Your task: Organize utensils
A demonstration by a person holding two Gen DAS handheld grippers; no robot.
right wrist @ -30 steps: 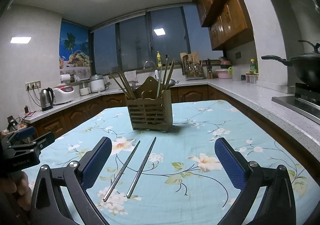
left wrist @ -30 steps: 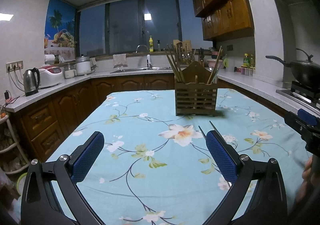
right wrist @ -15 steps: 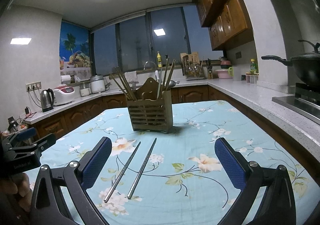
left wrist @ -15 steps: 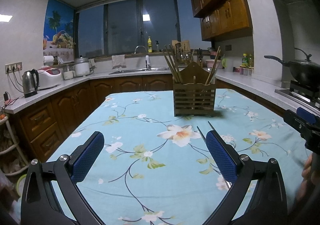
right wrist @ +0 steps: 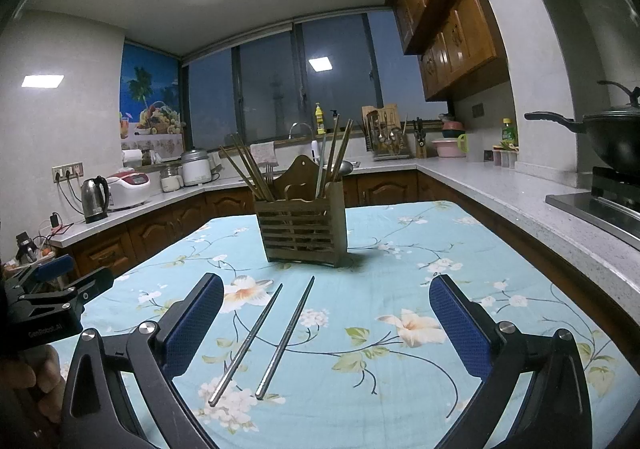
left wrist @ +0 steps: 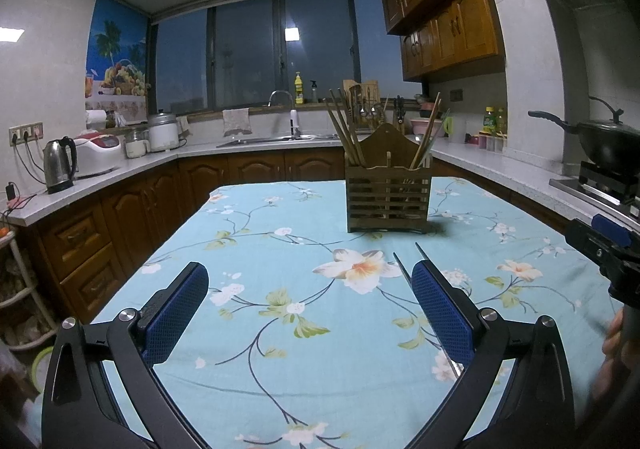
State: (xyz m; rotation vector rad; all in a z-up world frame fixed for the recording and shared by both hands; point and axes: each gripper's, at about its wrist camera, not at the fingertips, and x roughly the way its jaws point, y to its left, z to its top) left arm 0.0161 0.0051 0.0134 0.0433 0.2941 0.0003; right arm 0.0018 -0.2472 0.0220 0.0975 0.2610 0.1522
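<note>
Metal chopsticks (right wrist: 260,339), two in number, lie side by side but apart on the floral blue tablecloth (right wrist: 400,249) toward the table's near edge, tips directed at the slatted wooden utensil holder (right wrist: 303,227), which stands upright nearer the far edge and contains wooden chopsticks (right wrist: 250,171). The right gripper (right wrist: 326,325) hovers above the pair, jaws spread wide and empty. The left gripper (left wrist: 310,309) is likewise spread wide, holding nothing.
</note>
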